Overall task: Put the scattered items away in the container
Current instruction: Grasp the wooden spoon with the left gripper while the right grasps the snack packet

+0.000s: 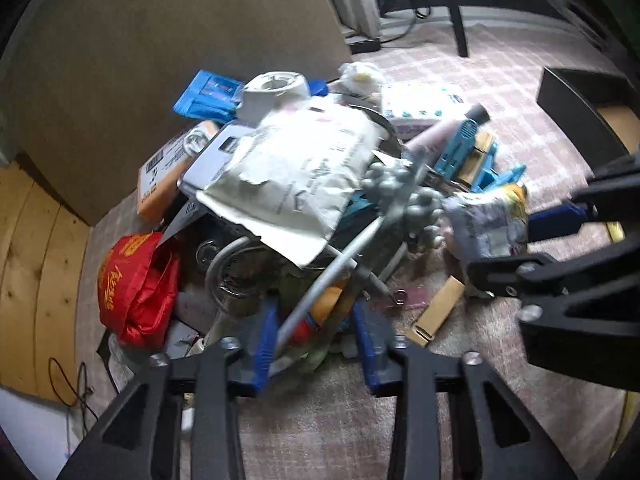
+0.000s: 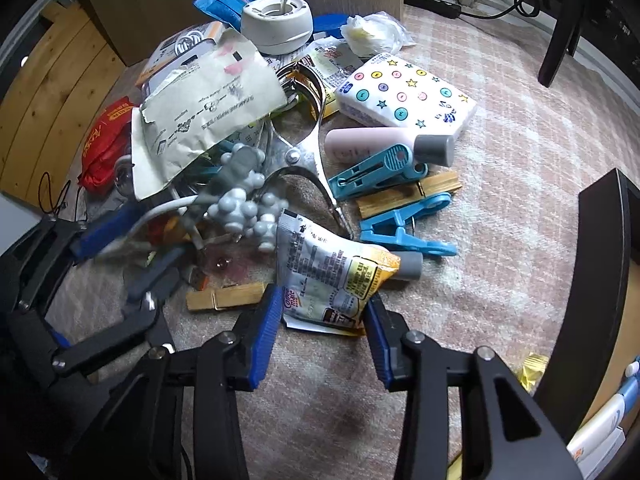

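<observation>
A pile of small items lies on a pink checked rug. My right gripper (image 2: pixel 322 320) is shut on a silver and yellow Coffee-mate sachet (image 2: pixel 332 276), its blue pads pressing both sides; it also shows in the left wrist view (image 1: pixel 486 220). My left gripper (image 1: pixel 316 340) holds a grey massage roller (image 1: pixel 400 192) by its long handle, which runs between the blue pads. The roller's knobbly heads (image 2: pixel 240 196) hover over the pile. The dark container (image 2: pixel 600 280) stands at the right.
The pile holds a torn paper envelope (image 2: pixel 208 104), metal tongs (image 2: pixel 308 148), blue clips (image 2: pixel 380 168), wooden pegs (image 2: pixel 224 296), a tissue pack (image 2: pixel 404 96), a white round device (image 2: pixel 276 24) and a red pouch (image 1: pixel 136 288). A cardboard box (image 1: pixel 160 40) stands behind.
</observation>
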